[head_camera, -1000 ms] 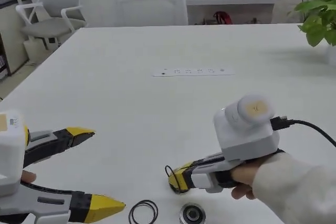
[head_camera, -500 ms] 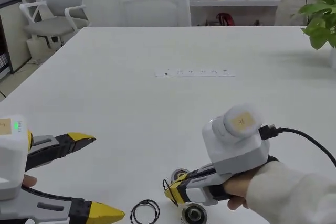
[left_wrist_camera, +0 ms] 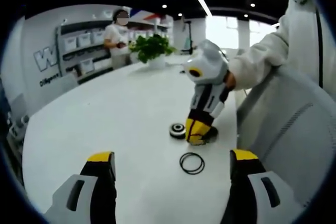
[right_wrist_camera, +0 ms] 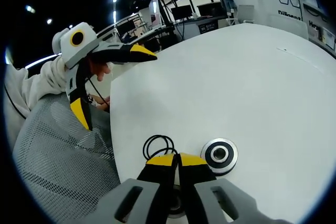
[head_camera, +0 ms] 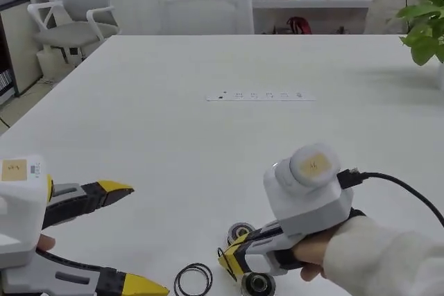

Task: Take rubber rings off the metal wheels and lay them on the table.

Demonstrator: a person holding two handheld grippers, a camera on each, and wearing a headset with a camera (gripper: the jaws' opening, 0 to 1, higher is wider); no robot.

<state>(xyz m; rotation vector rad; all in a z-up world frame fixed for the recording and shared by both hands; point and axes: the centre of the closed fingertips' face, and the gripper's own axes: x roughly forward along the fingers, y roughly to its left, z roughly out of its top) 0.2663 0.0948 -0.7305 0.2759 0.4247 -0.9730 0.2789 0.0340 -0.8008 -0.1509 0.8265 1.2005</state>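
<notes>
Yellow-tipped right gripper point(head_camera: 224, 263) partly hides one metal wheel point(head_camera: 258, 284).

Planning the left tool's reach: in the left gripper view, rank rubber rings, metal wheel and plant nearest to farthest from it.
1. Rubber rings, just ahead, right of centre.
2. Metal wheel, beyond them, by the right tool.
3. Plant, far back.

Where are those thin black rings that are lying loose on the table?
In the head view the black rings lie flat on the white table near its front edge, just left of the right gripper and a metal wheel.
</notes>
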